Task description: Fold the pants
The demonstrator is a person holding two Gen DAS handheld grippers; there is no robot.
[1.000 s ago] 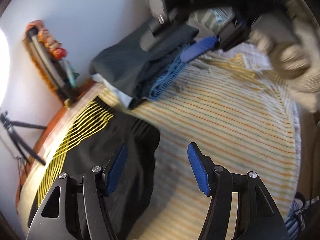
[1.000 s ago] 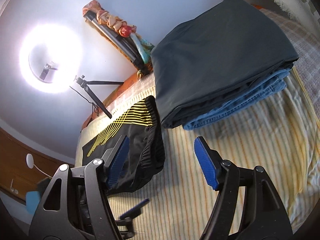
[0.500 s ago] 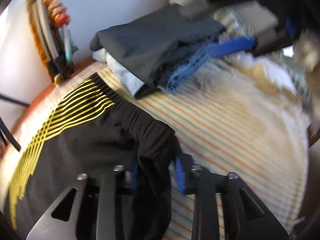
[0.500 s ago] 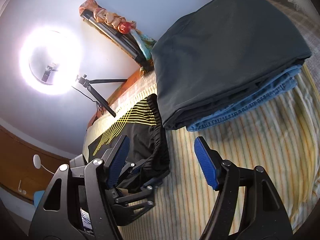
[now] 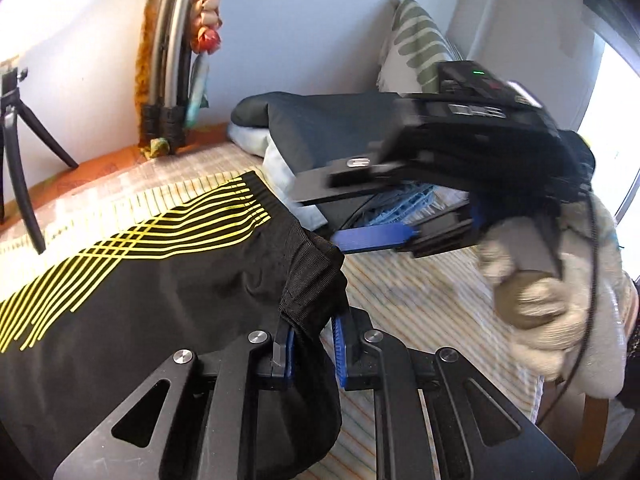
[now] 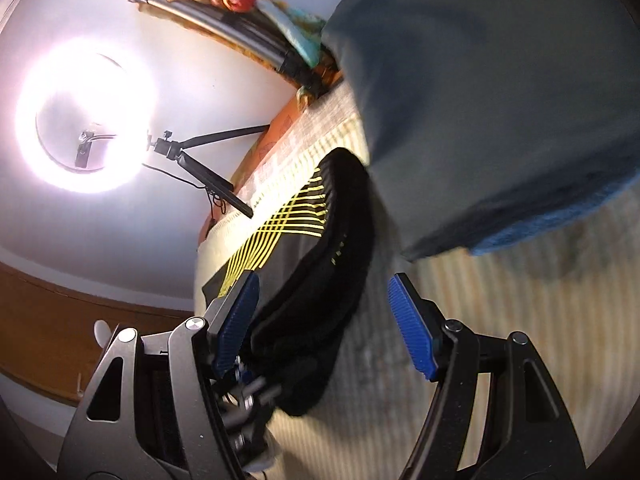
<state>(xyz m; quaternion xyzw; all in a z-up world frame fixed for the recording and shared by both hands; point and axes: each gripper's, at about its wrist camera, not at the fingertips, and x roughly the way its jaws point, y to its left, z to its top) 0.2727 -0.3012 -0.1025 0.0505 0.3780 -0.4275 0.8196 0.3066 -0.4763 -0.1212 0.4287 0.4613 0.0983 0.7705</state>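
Black pants with yellow stripes (image 5: 132, 280) lie on a striped bedsheet (image 5: 424, 300). My left gripper (image 5: 314, 346) is shut on the near corner of their ribbed waistband and holds it lifted off the sheet. My right gripper (image 6: 322, 326) is open, its blue pads wide apart, with the waistband (image 6: 320, 280) of the pants between and just beyond them. It also shows in the left wrist view (image 5: 376, 236), reaching in from the right just past the waistband corner. The left gripper shows under the pants in the right wrist view (image 6: 244, 400).
A stack of folded clothes, dark grey on top of blue (image 5: 332, 128) (image 6: 500, 100), lies close behind the pants. A ring light (image 6: 86, 116) on a tripod (image 5: 16, 128) stands at the bed's far edge. A patterned pillow (image 5: 420, 48) leans on the wall.
My left gripper closed on the waistband corner and lifted it. My right gripper moved in low toward the waistband, staying open.
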